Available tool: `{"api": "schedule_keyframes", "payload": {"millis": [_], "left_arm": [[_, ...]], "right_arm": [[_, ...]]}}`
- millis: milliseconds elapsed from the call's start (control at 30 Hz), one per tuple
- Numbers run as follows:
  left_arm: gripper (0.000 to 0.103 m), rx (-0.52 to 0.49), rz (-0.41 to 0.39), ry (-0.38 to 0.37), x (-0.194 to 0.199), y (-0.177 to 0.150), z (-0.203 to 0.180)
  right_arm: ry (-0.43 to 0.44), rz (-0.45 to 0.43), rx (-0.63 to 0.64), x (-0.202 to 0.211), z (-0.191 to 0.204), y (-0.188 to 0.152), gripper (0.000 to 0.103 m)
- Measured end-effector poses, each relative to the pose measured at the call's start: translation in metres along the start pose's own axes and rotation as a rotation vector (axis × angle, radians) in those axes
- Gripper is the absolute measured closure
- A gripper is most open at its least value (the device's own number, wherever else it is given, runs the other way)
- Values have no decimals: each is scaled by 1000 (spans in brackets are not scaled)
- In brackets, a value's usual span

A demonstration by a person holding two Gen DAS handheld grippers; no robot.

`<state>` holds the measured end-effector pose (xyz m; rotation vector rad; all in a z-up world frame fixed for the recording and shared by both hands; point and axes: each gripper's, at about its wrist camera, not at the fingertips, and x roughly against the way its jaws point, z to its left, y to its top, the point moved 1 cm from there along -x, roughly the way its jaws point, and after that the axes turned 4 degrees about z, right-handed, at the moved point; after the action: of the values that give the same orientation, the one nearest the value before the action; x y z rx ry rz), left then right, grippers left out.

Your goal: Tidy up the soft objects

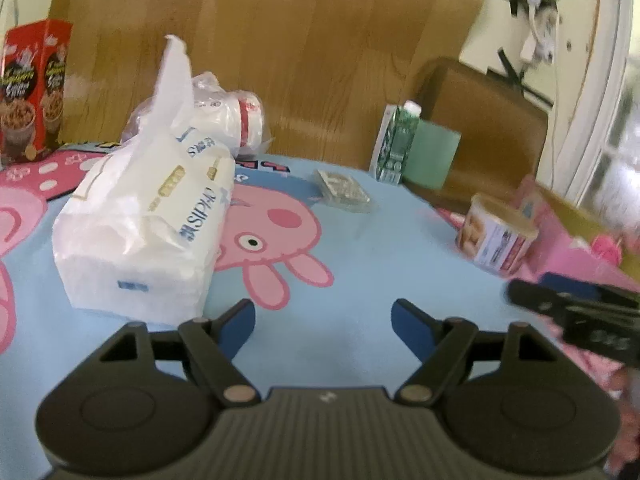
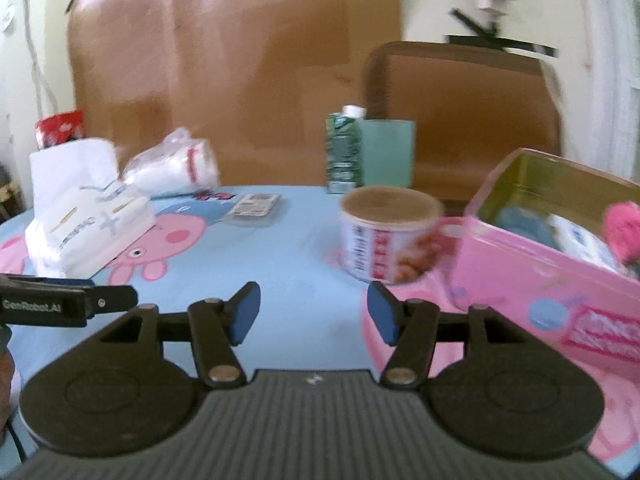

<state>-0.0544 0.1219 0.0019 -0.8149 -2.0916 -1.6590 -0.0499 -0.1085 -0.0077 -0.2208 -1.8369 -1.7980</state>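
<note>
Both my tongs released, nothing between: left tongs lower centre, tissue pack left; right tongs, pink box right.

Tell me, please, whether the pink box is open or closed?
Open: the pink box shows its inside, with a fluffy pink item visible in it.

"GenRobot.AI" on the left claw, other labels too blurred to read

The blue middle of the counter is bare. A tissue pack blocks the left, a can and pink box the right.
</note>
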Motion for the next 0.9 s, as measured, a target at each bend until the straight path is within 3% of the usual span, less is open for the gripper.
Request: {"api": "schedule_keyframes", "payload": {"millis": [200,300,633,700,767,833,900], "left_arm": [[24,68,-23,-30,2,2,12],[24,78,-29,-37,1,3,13],[21,70,-60,-44,4,1,12],[21,69,-62,-46,4,1,12],[21,70,-64,-49,4,1,13],[21,75,-67,-52,4,1,13],[19,82,-69,-56,5,1,14]], "right_arm": [[66,-5,106,-48,25,36,39],[87,18,126,-81,30,56,31],[113,197,-31,-175,34,93,27],[83,236,-40,-188,34,93,27],[67,232,-13,-190,37,91,28],[72,221,31,-184,41,88,43],[90,218,52,-177,41,85,43]]}}
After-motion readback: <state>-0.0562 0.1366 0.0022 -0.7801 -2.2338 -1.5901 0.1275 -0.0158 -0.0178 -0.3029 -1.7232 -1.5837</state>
